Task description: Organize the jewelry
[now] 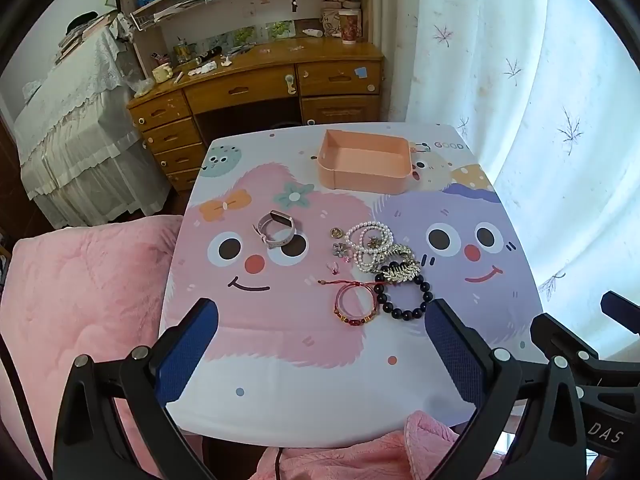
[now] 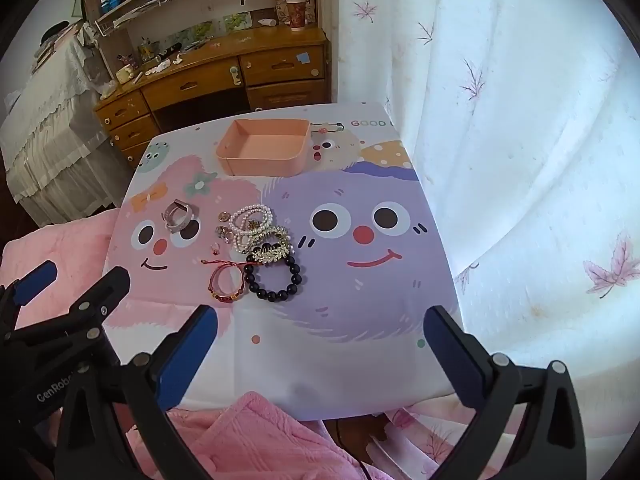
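Jewelry lies in a loose pile on the cartoon-print table [image 1: 280,384]: a dark bead bracelet [image 1: 404,296] [image 2: 274,278], a red cord bracelet [image 1: 354,306] [image 2: 225,284], pearl strands [image 1: 370,246] [image 2: 250,226], a gold leaf brooch [image 1: 396,268] [image 2: 270,250] and small rings. A pale watch [image 1: 278,232] [image 2: 179,215] lies apart to the left. An empty peach tray [image 1: 365,166] [image 2: 264,147] stands at the far side. My left gripper [image 1: 322,312] and right gripper [image 2: 320,320] both hover open above the near edge, nothing between their fingers.
Pink blankets [image 1: 80,300] [image 2: 256,440] lie left of and below the table. A white curtain [image 2: 520,140] hangs close on the right. A wooden desk [image 1: 260,84] with cluttered shelves stands behind. The left gripper's body [image 2: 60,328] shows in the right wrist view.
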Demonstrator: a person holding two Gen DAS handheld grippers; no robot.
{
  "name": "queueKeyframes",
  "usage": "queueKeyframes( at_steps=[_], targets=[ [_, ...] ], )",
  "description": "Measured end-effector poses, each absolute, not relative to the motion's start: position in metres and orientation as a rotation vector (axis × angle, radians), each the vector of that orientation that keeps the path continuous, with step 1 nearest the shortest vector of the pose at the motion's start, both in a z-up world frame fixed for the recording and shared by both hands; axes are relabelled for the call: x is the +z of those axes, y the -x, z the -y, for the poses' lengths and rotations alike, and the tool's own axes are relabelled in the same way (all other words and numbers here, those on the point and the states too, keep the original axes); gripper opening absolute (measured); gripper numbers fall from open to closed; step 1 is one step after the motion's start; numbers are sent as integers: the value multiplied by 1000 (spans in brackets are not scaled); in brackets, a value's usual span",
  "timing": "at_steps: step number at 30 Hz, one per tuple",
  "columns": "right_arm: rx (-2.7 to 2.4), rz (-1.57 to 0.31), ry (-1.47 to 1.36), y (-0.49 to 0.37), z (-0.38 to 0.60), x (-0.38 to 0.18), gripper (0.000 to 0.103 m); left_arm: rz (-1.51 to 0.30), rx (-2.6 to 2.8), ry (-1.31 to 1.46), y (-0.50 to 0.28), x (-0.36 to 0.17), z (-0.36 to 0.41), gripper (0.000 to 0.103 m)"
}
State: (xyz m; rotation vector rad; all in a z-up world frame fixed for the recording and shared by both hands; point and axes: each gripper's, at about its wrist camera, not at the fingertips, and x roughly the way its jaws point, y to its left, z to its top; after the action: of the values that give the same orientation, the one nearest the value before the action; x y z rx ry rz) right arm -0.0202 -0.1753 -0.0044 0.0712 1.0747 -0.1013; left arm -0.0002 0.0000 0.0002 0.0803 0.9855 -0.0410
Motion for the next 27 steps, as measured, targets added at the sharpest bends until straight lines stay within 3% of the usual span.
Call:
queueKeyframes(
  at_steps=[27],
  targets=[
    [-63,-1069,-89,24,168,-10,103,-985,-34,-70,3,0,-4,102]
  ],
)
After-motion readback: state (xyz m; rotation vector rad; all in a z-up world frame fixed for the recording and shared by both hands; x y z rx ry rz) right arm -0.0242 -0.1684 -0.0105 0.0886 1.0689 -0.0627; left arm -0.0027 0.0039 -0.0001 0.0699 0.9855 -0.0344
